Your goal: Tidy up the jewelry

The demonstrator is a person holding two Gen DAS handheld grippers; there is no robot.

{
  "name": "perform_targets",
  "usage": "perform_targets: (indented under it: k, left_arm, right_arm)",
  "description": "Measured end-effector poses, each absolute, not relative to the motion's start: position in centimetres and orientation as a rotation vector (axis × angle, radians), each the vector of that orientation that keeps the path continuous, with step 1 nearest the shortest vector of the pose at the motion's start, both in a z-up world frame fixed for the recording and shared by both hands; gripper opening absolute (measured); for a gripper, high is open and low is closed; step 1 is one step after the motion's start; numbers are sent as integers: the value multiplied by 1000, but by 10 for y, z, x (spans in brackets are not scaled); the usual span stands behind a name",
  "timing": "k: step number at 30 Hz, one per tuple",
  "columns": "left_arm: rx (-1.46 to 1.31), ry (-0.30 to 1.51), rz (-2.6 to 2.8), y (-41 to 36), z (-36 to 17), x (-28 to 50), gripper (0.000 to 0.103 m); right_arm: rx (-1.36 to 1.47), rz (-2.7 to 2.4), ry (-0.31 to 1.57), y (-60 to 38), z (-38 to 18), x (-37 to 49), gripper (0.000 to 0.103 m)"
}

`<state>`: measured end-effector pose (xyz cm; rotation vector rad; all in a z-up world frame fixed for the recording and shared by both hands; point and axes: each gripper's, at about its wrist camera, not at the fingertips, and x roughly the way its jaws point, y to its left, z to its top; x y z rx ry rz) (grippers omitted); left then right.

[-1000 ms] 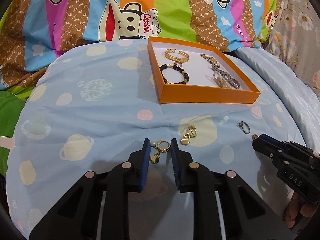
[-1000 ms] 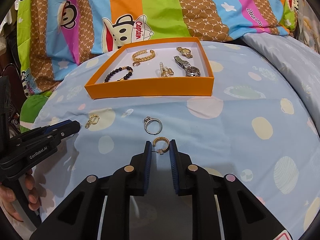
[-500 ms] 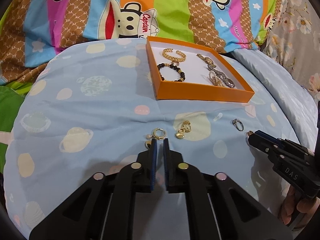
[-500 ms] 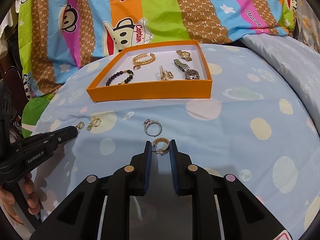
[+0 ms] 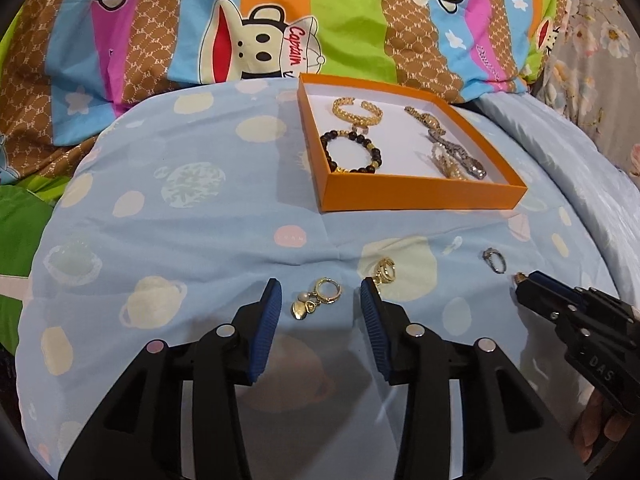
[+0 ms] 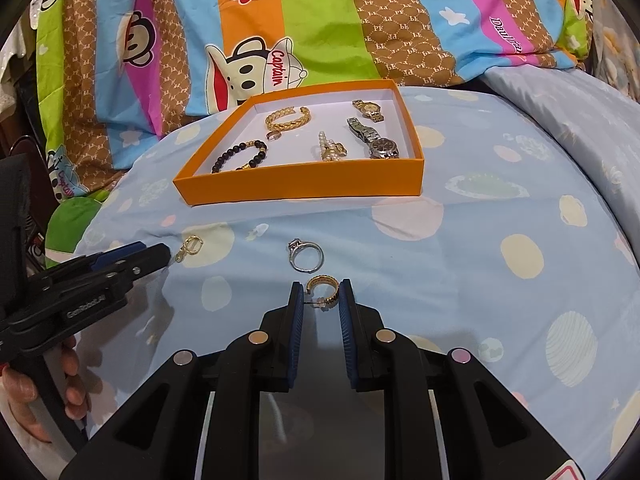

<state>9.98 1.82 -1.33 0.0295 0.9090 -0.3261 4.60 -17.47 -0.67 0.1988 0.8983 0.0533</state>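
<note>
An orange box on the blue bedspread holds bracelets and watches. My left gripper is open, its jaws either side of a gold hoop earring with charms lying on the cloth. A second gold earring lies by the right jaw tip. My right gripper is shut on a gold half-hoop earring. A silver ring lies just beyond it.
The striped monkey-print pillow rises behind the box. A pale grey-blue quilt lies at the right. The right gripper's body shows in the left wrist view, and the left gripper's body in the right wrist view.
My left gripper closed without the charm earring half a second ago, then opened wide around it. The right gripper stayed shut on the half-hoop earring.
</note>
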Motion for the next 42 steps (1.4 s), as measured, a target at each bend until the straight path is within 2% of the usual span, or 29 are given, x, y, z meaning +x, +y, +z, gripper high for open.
perform_targets:
  k: [3, 4, 7, 19, 32, 42]
  left_arm:
    - [53, 905, -337, 15, -14, 99, 29]
    - [52, 905, -344, 14, -14, 98, 19]
    - [44, 909, -362, 15, -15, 98, 8]
    - [11, 889, -383, 20, -6, 85, 8]
    - [-27, 792, -426, 30, 42, 68, 8]
    - [-6, 712, -469, -2, 70, 106, 8]
  right_arm:
    - [208, 56, 902, -176, -8, 47, 17]
    - [212, 56, 902, -177, -8, 47, 17]
    - [216, 58, 902, -177, -8, 47, 17]
    - [203, 58, 874, -175, -1, 44, 17]
    - [195, 83, 796, -171, 34, 41, 17]
    - [179, 108, 756, -179, 55, 84, 17]
